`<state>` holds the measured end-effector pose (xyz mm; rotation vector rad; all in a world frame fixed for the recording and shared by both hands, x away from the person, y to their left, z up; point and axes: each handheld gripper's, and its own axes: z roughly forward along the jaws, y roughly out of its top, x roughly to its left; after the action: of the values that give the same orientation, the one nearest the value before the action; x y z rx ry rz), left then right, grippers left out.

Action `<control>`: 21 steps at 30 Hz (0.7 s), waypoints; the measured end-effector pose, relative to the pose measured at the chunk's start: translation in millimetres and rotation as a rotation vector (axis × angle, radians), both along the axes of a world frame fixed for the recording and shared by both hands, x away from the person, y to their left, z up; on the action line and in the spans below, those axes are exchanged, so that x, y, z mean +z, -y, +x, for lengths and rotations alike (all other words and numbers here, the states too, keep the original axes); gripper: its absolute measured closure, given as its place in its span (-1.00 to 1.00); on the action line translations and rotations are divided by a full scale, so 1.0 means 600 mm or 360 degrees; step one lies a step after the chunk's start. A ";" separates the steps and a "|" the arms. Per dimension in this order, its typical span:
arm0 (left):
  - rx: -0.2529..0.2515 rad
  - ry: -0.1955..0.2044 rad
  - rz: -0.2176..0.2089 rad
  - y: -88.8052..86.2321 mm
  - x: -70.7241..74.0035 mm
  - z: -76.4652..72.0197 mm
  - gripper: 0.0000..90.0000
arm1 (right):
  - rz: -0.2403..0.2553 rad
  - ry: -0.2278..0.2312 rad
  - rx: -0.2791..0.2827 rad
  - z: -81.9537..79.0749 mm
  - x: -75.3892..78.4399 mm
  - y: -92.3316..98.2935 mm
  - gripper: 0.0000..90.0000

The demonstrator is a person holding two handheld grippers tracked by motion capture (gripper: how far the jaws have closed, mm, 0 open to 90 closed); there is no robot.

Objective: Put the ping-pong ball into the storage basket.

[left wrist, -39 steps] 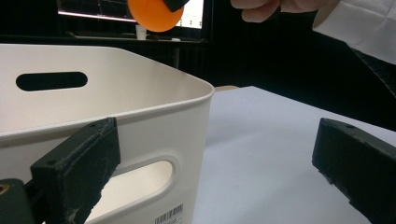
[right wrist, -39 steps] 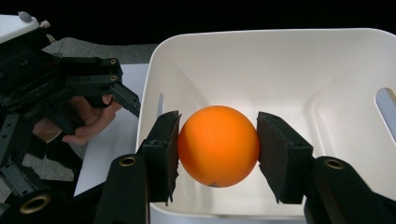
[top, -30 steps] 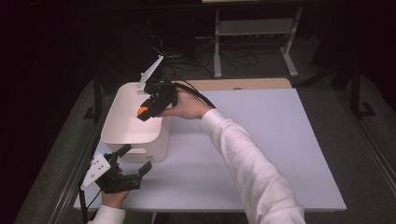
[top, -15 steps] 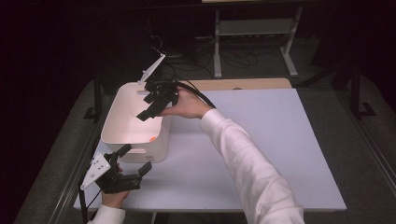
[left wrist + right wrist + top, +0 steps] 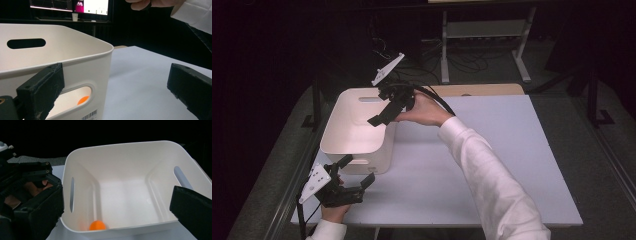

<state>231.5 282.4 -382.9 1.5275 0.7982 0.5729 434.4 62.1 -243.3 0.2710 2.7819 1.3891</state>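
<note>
A white plastic bin (image 5: 354, 127) with handle slots stands at the table's left. An orange ball (image 5: 97, 225) lies on the bin's floor by the wall nearest the camera, and it also shows through the handle slot as the ball (image 5: 83, 100). My right gripper (image 5: 389, 111) hovers over the bin's right rim. Its jaws have just been opening, and my right gripper (image 5: 115, 205) stands open with nothing between them. My left gripper (image 5: 357, 171) rests low at the bin's front corner. The jaws of my left gripper (image 5: 113, 87) are wide apart and hold nothing.
The white tabletop (image 5: 492, 165) stretches bare to the right of the bin. A wooden board (image 5: 482, 90) lies along the far edge. Behind the table stand a metal shelf frame (image 5: 482, 35) and floor cables. Lit screens (image 5: 92, 6) glow in the dark background.
The right gripper held the orange ball over the bin, then opened and let it drop inside. The hand has since drawn back to the right, toward the rim. The left gripper kept still.
</note>
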 end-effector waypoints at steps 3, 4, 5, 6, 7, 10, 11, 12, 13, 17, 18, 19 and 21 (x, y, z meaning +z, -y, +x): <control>-0.0002 0.0010 0.0000 0.000 0.000 0.000 -0.99 | 0.0028 0.0008 -0.0003 -0.003 -0.003 0.010 -1.00; -0.0003 0.0008 0.0005 0.000 0.000 0.000 -0.99 | 0.0038 0.0008 -0.0005 -0.004 -0.004 0.014 -1.00; -0.0002 0.0006 0.0008 0.000 0.000 0.000 -0.99 | 0.0039 0.0012 -0.0009 -0.005 -0.006 0.017 -1.00; -0.0003 0.0006 0.0011 0.001 0.000 0.000 -0.99 | 0.0041 0.0024 -0.0004 -0.005 -0.007 0.020 -1.00; -0.0003 0.0002 0.0011 0.001 0.001 0.000 -0.99 | 0.0044 0.0019 -0.0011 -0.007 -0.008 0.024 -1.00; -0.0004 0.0008 0.0013 0.002 0.000 0.001 -0.99 | 0.0054 0.0017 -0.0013 -0.010 -0.011 0.035 -1.00; -0.0004 0.0011 0.0014 0.002 0.000 0.001 -0.99 | 0.0053 0.0015 -0.0021 -0.012 -0.012 0.039 -1.00; -0.0005 0.0014 0.0015 0.002 0.000 0.001 -0.99 | 0.0056 0.0027 -0.0016 -0.012 -0.013 0.043 -1.00; -0.0007 0.0016 0.0018 0.002 0.000 0.002 -0.99 | 0.0062 0.0014 -0.0021 -0.014 -0.013 0.047 -1.00; -0.0014 0.0013 0.0013 0.003 0.001 0.001 -0.99 | 0.0087 0.0017 -0.0024 -0.018 -0.014 0.063 -1.00; -0.0016 0.0013 0.0012 0.003 0.001 0.001 -0.99 | 0.0085 0.0008 -0.0026 -0.020 -0.014 0.067 -1.00; -0.0017 0.0013 0.0010 0.003 0.001 0.001 -0.99 | 0.0081 0.0010 -0.0031 -0.021 -0.015 0.070 -1.00; -0.0020 0.0012 0.0009 0.004 0.001 0.001 -0.99 | 0.0089 0.0018 -0.0036 -0.024 -0.017 0.077 -1.00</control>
<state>231.8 280.1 -382.4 1.5335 0.7812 0.5716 420.1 15.7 -253.3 0.2936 2.7253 1.4604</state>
